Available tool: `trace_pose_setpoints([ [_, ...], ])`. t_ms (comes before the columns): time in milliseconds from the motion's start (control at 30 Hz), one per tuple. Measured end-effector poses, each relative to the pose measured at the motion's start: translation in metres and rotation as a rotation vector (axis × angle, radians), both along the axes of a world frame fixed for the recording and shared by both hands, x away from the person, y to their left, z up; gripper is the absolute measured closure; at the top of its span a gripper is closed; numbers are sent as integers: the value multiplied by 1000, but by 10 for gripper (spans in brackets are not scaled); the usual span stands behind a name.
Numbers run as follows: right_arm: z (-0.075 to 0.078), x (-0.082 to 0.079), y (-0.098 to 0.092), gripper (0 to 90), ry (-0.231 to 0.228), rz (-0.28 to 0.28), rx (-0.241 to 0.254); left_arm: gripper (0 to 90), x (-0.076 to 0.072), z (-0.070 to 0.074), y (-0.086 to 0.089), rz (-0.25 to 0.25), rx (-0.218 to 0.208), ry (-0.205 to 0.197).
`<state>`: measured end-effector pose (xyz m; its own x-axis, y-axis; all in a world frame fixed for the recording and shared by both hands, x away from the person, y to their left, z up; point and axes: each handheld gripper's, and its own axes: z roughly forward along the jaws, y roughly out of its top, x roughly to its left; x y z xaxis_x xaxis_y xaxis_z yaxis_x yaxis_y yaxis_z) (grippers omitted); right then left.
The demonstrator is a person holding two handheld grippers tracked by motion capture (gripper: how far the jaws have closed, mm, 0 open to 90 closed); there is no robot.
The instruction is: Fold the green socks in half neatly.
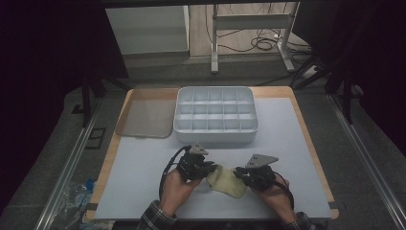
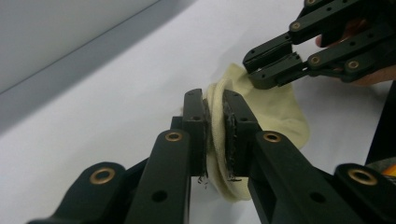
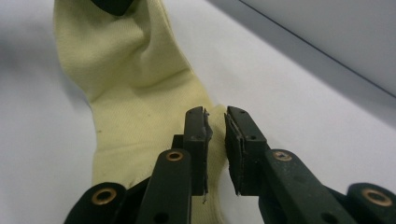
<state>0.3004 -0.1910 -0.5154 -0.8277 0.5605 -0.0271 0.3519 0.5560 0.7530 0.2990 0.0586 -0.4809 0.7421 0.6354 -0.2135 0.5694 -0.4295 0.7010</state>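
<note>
High view: pale yellow sock [image 1: 227,181] lies on white table mat [image 1: 143,163], stretched between both tongs near the person's edge. L gripper [image 1: 207,168] sits at the sock's left end, R gripper [image 1: 239,174] at its right end; a hand backs each.

Left gripper view: L gripper [image 2: 215,133] is clamped on a folded ridge of sock [image 2: 280,112], fabric squeezed between both pads. Pinching here probably anchors one end so the other can be pulled flat or folded. R gripper [image 2: 254,70] appears opposite, tips at the far sock edge.

Right gripper view: R gripper [image 3: 215,140] stands slightly parted, a narrow gap showing btw. pads; sock [image 3: 130,93] edge lies under the left jaw but isn't pinched, so no grip on that side.

Room: compartment tray [image 1: 215,115] lies beyond the tongs, its flat lid [image 1: 144,117] left of it, both well apart from the sock. Bare mat flanks each gripper; table front edge is close behind the hands.
</note>
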Motion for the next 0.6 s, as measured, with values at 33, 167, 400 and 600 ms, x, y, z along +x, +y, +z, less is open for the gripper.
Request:
trace_pose_setpoints([
  [33,0,0,-1,776,1,-2,0,809,0,0,-2,-4,1,1],
  [167,-2,1,-4,773,13,-11,5,799,2,0,-9,-21,-16,13],
  [400,1,0,-10,774,-1,-24,10,797,3,0,-24,-37,-17,5],
  [600,0,0,-16,774,6,-37,13,849,3,-1,-34,-50,-15,-6],
])
